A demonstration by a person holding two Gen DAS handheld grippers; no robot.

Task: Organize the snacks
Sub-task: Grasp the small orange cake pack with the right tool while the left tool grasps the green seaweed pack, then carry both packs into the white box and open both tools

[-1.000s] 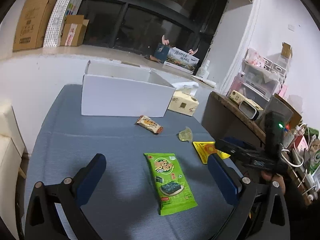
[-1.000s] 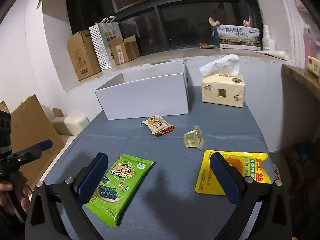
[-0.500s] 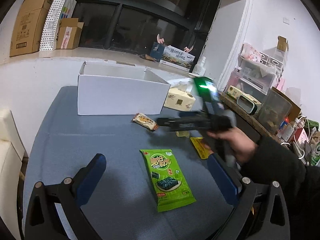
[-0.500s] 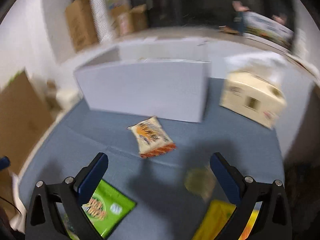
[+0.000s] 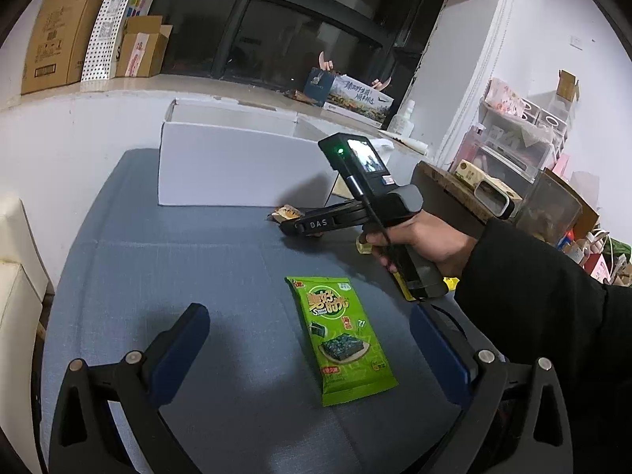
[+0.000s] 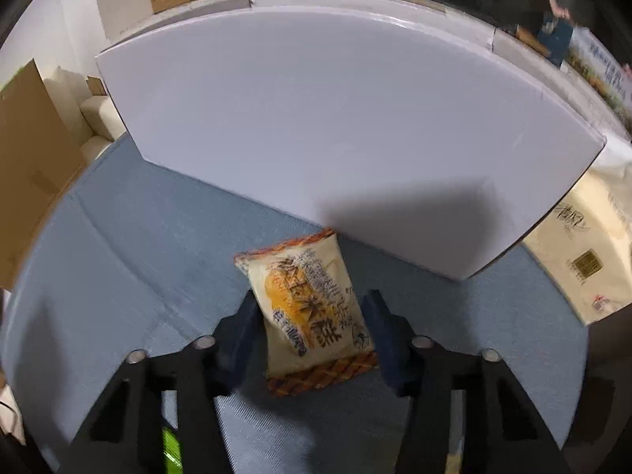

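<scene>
Right tool closing around the orange corn snack packet.

Packet flat on the blue tabletop, just before the white cardboard box, between the blue pads, contact not clear. Left tool spread wide, holding nothing, above the green seaweed snack pack. Tissue box beside the white box.

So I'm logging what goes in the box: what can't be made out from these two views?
- White box contents: both views show only its outer walls.
- Orange snack packet: right gripper is closing round it; pad contact unclear, and left wrist view shows just a corner.
- Yellow packet: hidden behind the hand.
- Green seaweed packet: cut off in right wrist view.
</scene>
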